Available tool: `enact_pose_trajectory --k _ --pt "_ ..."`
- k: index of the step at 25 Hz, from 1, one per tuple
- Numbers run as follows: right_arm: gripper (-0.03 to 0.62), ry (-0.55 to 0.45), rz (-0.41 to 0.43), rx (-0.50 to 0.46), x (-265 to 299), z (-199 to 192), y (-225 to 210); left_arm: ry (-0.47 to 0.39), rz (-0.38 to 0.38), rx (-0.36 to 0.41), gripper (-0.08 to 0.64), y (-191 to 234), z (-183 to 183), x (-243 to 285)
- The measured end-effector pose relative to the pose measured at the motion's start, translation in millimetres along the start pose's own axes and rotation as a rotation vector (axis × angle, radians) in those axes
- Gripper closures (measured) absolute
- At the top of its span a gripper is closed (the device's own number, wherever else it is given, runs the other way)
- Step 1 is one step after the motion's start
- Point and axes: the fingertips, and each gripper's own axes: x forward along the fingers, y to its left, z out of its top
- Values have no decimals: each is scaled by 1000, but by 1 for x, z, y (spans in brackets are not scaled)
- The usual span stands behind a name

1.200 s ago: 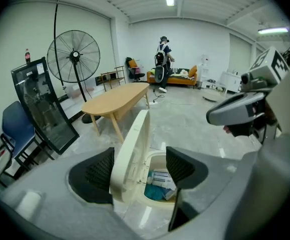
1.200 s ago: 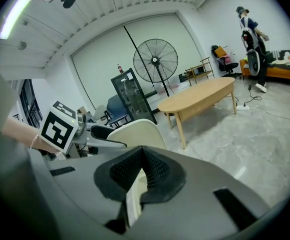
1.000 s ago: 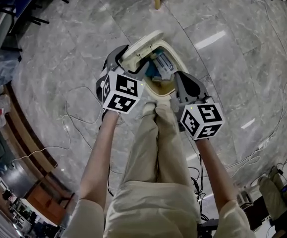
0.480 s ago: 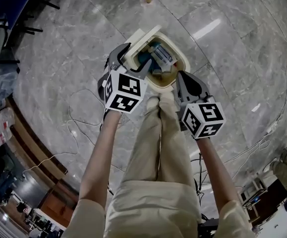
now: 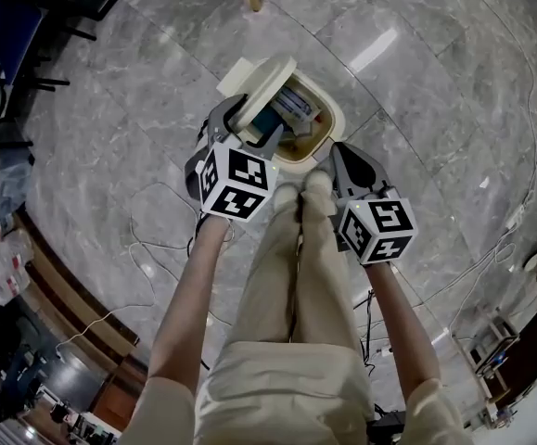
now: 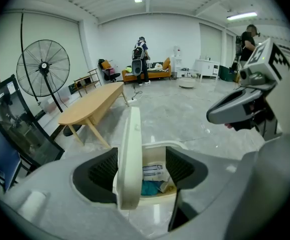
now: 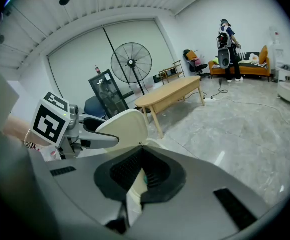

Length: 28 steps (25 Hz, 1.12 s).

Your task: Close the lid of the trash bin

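Observation:
A cream trash bin stands on the marble floor just past the person's shoes, with papers and a teal item inside. Its lid is hinged at the left and stands raised, almost on edge. My left gripper is open and straddles the lid. In the left gripper view the lid rises edge-on between the two black pads, close to the left one. My right gripper hovers at the bin's right rim, shut and holding nothing. In the right gripper view the lid shows its broad face past the right gripper.
The person's legs and shoes reach the bin's near side. Cables trail over the floor on both sides. A wooden table, a standing fan and a dark chair stand beyond the bin. Two people are far off.
The lid has swung up from leaning back at the left to nearly on edge. My left gripper has followed it, jaws on either side. The right gripper has hardly moved.

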Motion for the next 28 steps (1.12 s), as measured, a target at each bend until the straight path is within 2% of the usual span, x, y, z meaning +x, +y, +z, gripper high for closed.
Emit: enact_pose_trajectory --k 5,9,13,17,28 --pt "588 3 -12 7 -6 -8 -4 6 -8 8 249 -16 -1 3" --pt "588 15 -14 19 -10 -19 -15 5 -11 -16 250 -33 -2 11" --pt "588 37 -15 83 -15 -35 -25 22 -35 -22 250 -56 -11 20" --pt "588 41 -22 106 -17 -42 -39 35 -48 -42 249 -74 -16 31" --pt "588 46 -20 120 -14 -62 -51 41 -96 -106 250 -101 -32 50"
